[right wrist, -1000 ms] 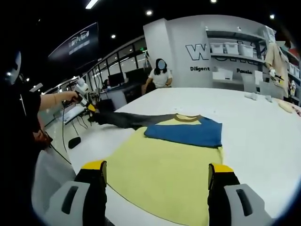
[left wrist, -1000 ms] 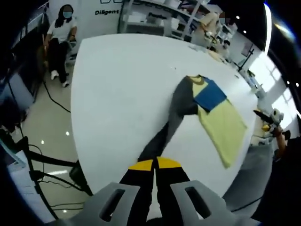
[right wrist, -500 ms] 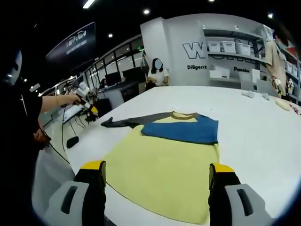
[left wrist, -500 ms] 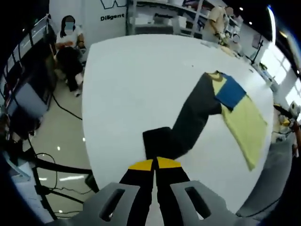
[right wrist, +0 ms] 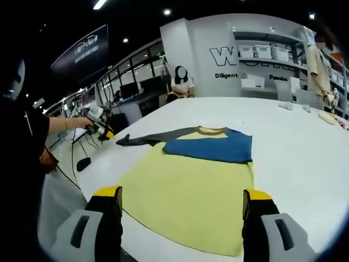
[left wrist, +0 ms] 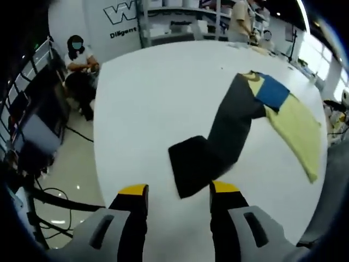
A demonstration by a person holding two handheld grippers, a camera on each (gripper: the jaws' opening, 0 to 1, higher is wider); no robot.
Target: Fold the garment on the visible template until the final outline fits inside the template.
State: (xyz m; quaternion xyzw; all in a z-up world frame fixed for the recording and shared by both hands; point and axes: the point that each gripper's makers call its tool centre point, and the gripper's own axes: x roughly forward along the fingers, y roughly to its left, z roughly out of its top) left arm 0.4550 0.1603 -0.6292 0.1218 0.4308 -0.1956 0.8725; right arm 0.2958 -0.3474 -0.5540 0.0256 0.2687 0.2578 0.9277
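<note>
L gripper [left wrist: 179,192]: jaws now apart, holding nothing; half a sec ago they were pinched shut on the dark sleeve [left wrist: 210,147], so the sleeve has just been let go. It lies flat on the white worktop [left wrist: 147,87], pulled straight out from the shoulder, its black cuff end just ahead of the jaw tips. R gripper [right wrist: 182,197]: jaws wide apart, empty, hovering at the hem edge of the garment [right wrist: 191,180], same as a sec ago. Garment is spread on the worktop, yellow body nearest the R jaws, blue panel [right wrist: 210,148] folded across the chest, collar at the far end, dark sleeve running off to the L side toward the L gripper [right wrist: 103,131]. Judgement: sleeve spread done, not folded yet; next likely re-grip the sleeve and bring it over the body. No template outline can be made out in either view, so fit can't be judged. Around: seated person [left wrist: 79,57] beyond the far worktop edge, shelving w/ bins [right wrist: 267,54] at the back wall, cables on the floor [left wrist: 60,196]. Nothing lies on the worktop near the garment to block a fold.
</note>
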